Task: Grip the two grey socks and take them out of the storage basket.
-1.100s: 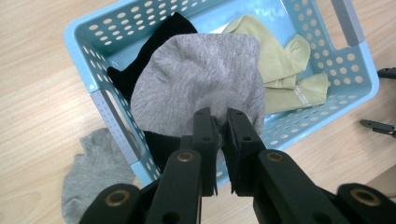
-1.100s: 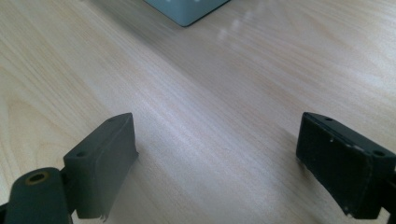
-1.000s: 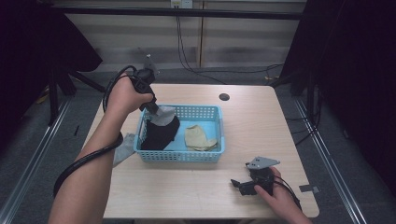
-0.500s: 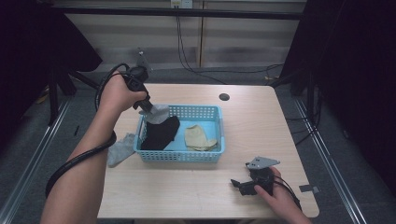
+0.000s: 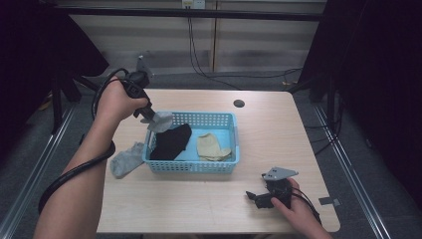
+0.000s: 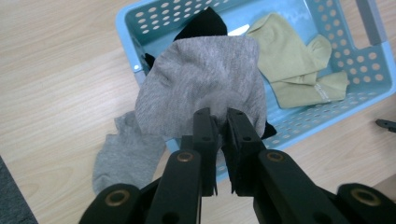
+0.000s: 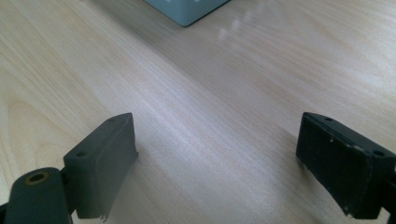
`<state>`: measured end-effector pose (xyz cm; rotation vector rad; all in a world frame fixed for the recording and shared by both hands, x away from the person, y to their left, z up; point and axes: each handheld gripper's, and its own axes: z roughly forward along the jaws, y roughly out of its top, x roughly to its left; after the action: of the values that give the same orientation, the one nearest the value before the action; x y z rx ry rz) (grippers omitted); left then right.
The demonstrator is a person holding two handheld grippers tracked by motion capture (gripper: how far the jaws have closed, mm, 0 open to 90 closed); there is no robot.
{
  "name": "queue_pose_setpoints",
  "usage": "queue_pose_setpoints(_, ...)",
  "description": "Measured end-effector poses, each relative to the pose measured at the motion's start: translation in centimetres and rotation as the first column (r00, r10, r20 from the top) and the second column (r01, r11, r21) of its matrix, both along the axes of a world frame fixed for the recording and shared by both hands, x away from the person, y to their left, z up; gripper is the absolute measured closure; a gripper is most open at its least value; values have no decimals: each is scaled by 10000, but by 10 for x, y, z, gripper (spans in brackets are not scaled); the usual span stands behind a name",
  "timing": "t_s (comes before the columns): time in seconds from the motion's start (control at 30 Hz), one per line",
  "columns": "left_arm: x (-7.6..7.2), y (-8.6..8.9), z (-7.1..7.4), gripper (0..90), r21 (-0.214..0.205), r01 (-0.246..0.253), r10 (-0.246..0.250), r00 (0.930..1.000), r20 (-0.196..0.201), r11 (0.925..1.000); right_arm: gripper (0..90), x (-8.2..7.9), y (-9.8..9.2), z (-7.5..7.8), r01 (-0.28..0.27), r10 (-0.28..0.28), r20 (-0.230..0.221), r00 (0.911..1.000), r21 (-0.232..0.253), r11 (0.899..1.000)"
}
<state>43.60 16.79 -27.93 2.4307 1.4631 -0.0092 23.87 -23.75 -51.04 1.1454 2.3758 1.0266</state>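
Wooden table [image 5: 278, 149] carries a blue basket [image 5: 234, 142] near its middle, with a black sock [image 5: 171, 142] in the left part and an olive sock [image 5: 211, 147] in the right part. One grey sock [image 5: 127, 158] lies flat on the table, touching the left wall of the basket.

The left gripper [image 6: 217, 122] has its jaws pressed together on a second grey sock [image 6: 205, 84], and the sock hangs from them above the left far corner of the basket. One second ago this gripper was low inside the basket, at the black sock; now the hand is higher and more to the far left, and the grey cloth is lifted free. I judge that the socks are being taken out one by one, to be laid beside the first grey one.

The right gripper [image 5: 266, 193] rests on the table near the right front edge, as before, jaws wide apart and holding nothing
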Motion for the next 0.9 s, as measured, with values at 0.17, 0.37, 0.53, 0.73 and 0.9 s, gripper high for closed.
queue_pose_setpoints(0.17,-1,10,-1,835,50,-230,230,9997,-6,9997,115,0,0,0,-1,1,0,10000,1,10000)
queue_pose_setpoints(0.37,-2,24,-5,833,37,-513,513,9987,60,9987,116,0,0,0,0,0,-1,10000,-1,10000)
queue_pose_setpoints(0.53,-4,36,-10,833,28,-714,714,9975,-6,9974,116,0,0,0,1,-1,1,10000,1,10000)
queue_pose_setpoints(0.73,-5,52,-16,832,76,-1049,1049,9945,-5,9945,116,0,0,0,-1,1,2,10000,0,10000)
queue_pose_setpoints(0.9,-7,67,-23,832,114,-1294,1294,9916,-56,9915,116,0,0,0,-5,5,3,10000,2,10000)
